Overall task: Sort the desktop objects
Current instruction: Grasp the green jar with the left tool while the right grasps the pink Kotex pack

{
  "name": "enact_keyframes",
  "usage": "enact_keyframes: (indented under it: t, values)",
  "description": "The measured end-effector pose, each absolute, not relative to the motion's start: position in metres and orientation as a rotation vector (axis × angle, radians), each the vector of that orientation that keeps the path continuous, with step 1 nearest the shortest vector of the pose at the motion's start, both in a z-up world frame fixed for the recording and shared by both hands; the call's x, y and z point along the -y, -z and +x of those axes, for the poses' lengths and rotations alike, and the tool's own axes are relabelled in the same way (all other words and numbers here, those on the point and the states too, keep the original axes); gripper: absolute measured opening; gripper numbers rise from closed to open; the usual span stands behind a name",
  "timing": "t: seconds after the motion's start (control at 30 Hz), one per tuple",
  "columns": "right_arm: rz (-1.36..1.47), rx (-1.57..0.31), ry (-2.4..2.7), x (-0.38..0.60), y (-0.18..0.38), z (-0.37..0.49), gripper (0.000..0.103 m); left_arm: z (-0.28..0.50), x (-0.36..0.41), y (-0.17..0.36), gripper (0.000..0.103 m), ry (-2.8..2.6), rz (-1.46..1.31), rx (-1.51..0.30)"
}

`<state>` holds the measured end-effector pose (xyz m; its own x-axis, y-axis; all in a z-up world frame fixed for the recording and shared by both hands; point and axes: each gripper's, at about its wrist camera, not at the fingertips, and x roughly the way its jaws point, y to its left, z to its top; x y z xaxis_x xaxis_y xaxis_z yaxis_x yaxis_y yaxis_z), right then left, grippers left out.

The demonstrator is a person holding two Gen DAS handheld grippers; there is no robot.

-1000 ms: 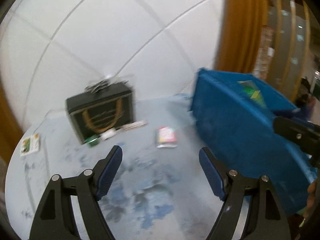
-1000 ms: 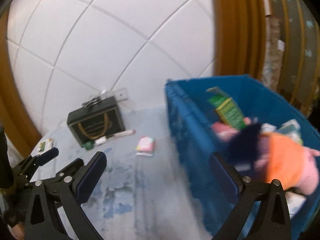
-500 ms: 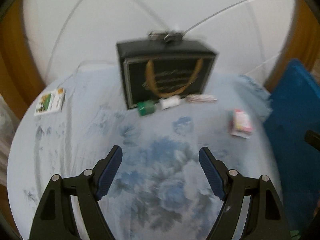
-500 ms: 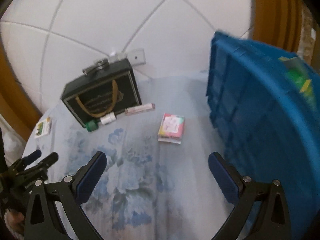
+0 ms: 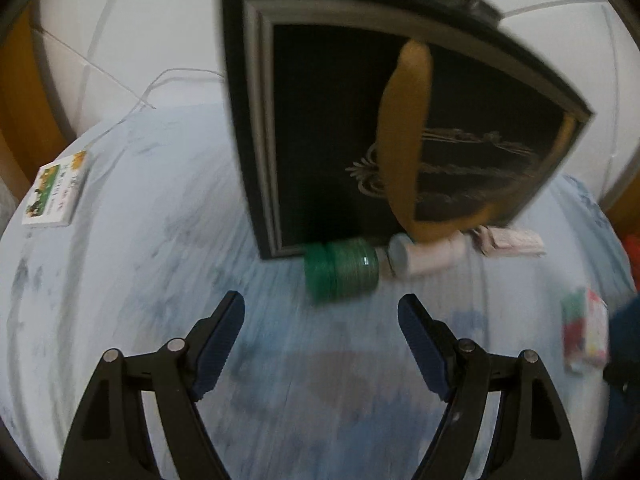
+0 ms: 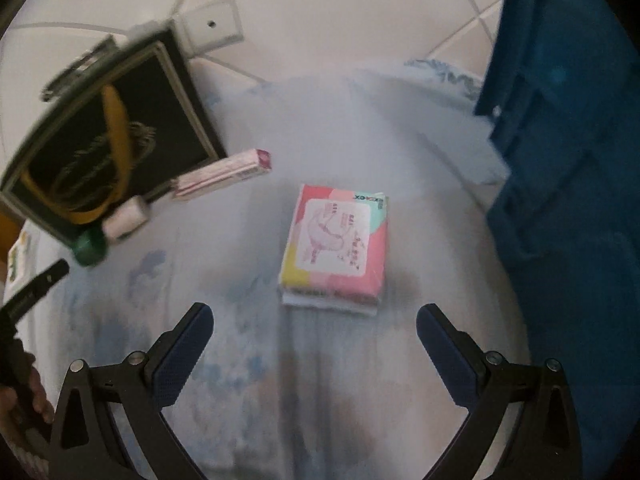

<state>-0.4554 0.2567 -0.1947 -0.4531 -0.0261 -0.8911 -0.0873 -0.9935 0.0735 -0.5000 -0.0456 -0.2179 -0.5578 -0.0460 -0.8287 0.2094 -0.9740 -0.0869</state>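
Both tools gape wide, holding nothing: left tool (image 5: pixel 320 312), right tool (image 6: pixel 314 318). On the desk (image 6: pixel 360 120): one tissue pack (image 6: pixel 334 248) centre, one green bottle (image 5: pixel 340 270) and one pink box (image 6: pixel 224 174) against one black bag (image 5: pixel 360 120); one blue bin (image 6: pixel 568 200) at the right edge.

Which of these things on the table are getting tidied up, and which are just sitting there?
Probably part of the sorting:
green tape roll
pink tissue pack
white bottle
slim pink box
small card pack
blue bin
left gripper, right gripper, both open and empty

Probably just there:
black gift bag
flowered tablecloth
wall plate
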Motion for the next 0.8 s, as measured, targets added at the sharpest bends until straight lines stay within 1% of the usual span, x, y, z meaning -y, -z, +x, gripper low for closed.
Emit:
enact_keyframes:
  t: [0.1, 0.2, 0.33, 0.4, 0.47, 0.5, 0.63, 0.67, 0.73, 0.8]
  values:
    - [-1.628, -0.195, -2.611, -0.260, 0.214, -0.471, 0.103, -0.518, 0.041, 0.232, 0.079, 2.619, 1.389, -0.259]
    - [-1.616, -0.193, -2.593, -0.261, 0.228, -0.483, 0.103, -0.528, 0.036, 0.243, 0.079, 2.587, 1.396, -0.204]
    - [-1.602, -0.215, -2.556, -0.268, 0.245, -0.496, 0.103, -0.531, 0.035, 0.248, 0.079, 2.591, 1.387, -0.188]
    - [-1.583, -0.212, -2.531, -0.271, 0.252, -0.501, 0.103, -0.531, 0.033, 0.248, 0.068, 2.601, 1.374, -0.148]
    - [-1.582, -0.232, -2.528, -0.278, 0.258, -0.503, 0.103, -0.529, 0.032, 0.250, 0.050, 2.611, 1.388, -0.120]
    - [-1.588, -0.246, -2.520, -0.281, 0.260, -0.504, 0.103, -0.528, 0.031, 0.251, 0.048, 2.616, 1.398, -0.117]
    - [-1.589, -0.257, -2.535, -0.283, 0.261, -0.503, 0.103, -0.518, 0.031, 0.249, 0.048, 2.631, 1.387, -0.108]
    - [-1.587, -0.265, -2.536, -0.282, 0.261, -0.504, 0.100, -0.515, 0.031, 0.248, 0.048, 2.631, 1.386, -0.106]
    - [-1.591, -0.251, -2.564, -0.279, 0.258, -0.501, 0.073, -0.504, 0.031, 0.245, 0.048, 2.635, 1.384, -0.107]
    - [-1.598, -0.232, -2.574, -0.275, 0.255, -0.499, 0.072, -0.492, 0.030, 0.243, 0.048, 2.631, 1.398, -0.116]
